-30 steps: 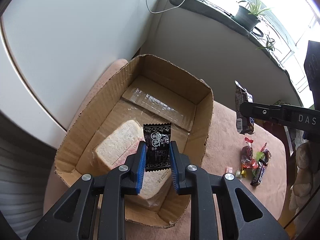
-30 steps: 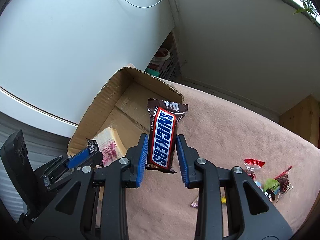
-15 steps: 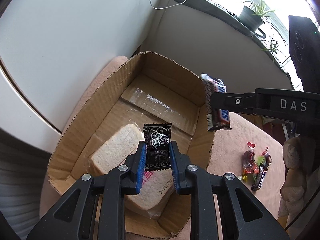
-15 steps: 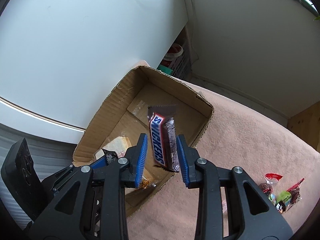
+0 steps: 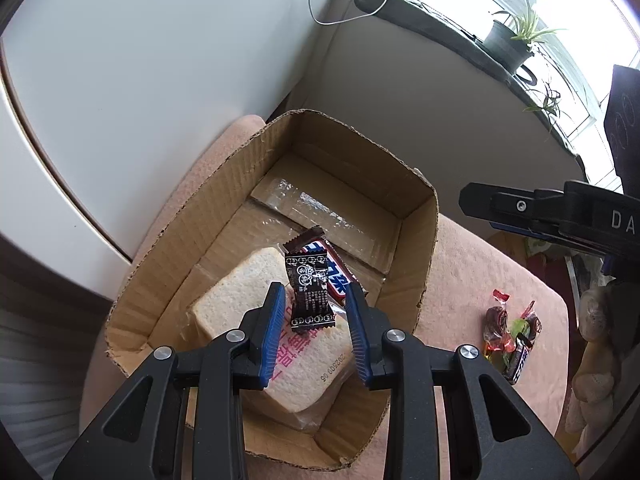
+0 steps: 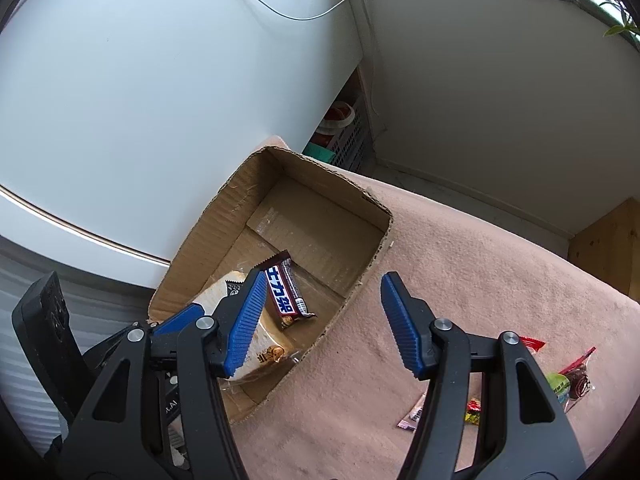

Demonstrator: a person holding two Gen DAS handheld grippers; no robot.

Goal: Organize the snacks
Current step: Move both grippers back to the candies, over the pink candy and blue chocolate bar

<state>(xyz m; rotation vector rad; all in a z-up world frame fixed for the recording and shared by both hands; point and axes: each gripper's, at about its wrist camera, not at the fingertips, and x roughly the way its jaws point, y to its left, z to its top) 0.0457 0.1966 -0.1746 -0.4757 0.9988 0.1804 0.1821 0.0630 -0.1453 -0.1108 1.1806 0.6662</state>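
Now both claws are spread: the right claw [image 6: 322,318] has dropped the Snickers bar [image 6: 285,294] into the cardboard box [image 5: 416,264], and the left claw [image 5: 316,330] has released the black sachet [image 5: 309,294] above the packed bread [image 5: 256,300].

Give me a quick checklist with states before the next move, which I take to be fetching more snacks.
1. Snickers bar lies in the box: ok.
2. Right gripper open, nothing in it: ok.
3. Left gripper open: ok.
4. Black packet free of the left gripper and settled on the bread: cannot tell; it stands between the fingers.
5. Candies on the cloth left to collect: not ok.
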